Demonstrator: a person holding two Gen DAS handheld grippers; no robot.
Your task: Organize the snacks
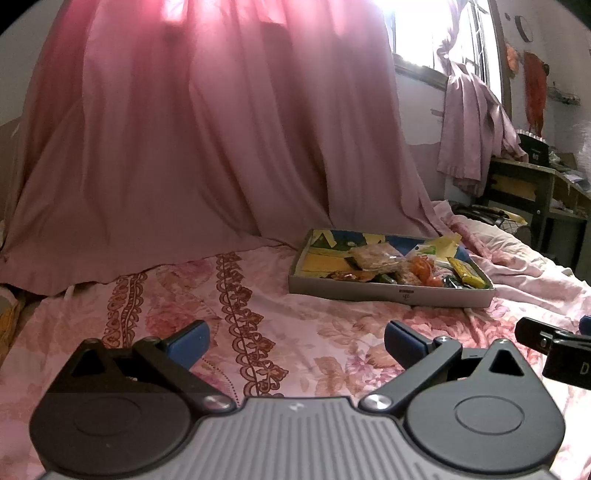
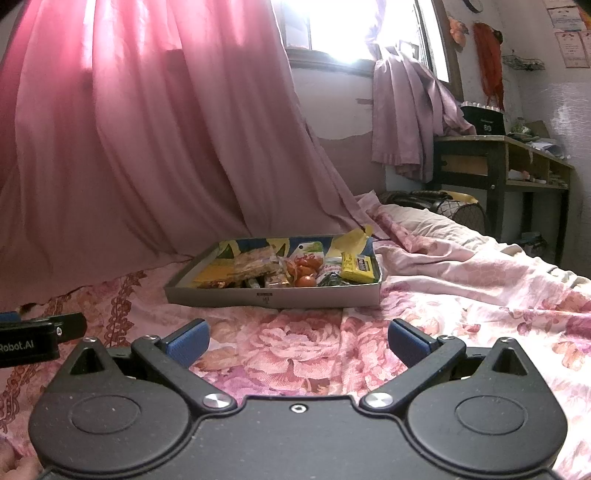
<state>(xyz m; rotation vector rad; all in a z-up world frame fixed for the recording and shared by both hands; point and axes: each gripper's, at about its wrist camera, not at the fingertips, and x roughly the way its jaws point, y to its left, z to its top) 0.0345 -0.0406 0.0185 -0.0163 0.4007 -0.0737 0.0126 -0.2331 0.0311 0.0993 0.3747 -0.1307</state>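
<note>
Snacks [image 2: 280, 271]: a loose heap of small packets, crinkled clear and foil wrappers, lay piled in the near half of a shallow tray. Among them were a flat clear bag of brown pieces [image 2: 255, 264], a rectangular yellow packet [image 2: 356, 267] at the right end, and round orange-red items [image 2: 306, 281] near the middle; finer labels could not be read.

Tray [image 2: 273, 297]: a low rectangular cardboard box lid, plain grey-white outside with a small printed mark on the near wall, its inside printed blue and yellow. It sat flat on the bed, ahead of both grippers and well apart from them.

Bedsheet [image 2: 295, 354]: pink cotton with large rose print and a brown scrolled border band, rumpled toward the right.

Right gripper [image 2: 297, 341]: black hinged arms with blue ribbed pads [image 2: 188, 341], jaws spread wide, empty, hovering low over the sheet short of the tray.

Left gripper [image 1: 297, 341]: same build on a ribbed grey body, jaws likewise spread wide and empty, over the sheet to the left of the tray.

Curtain [image 2: 147, 147]: pink, thin, hanging in long folds behind the tray, its hem resting on the bed; backlit by a bright window [image 2: 343, 26].

Desk [image 2: 509, 162]: dark wooden frame with open shelves, at the far right against the wall.
</note>
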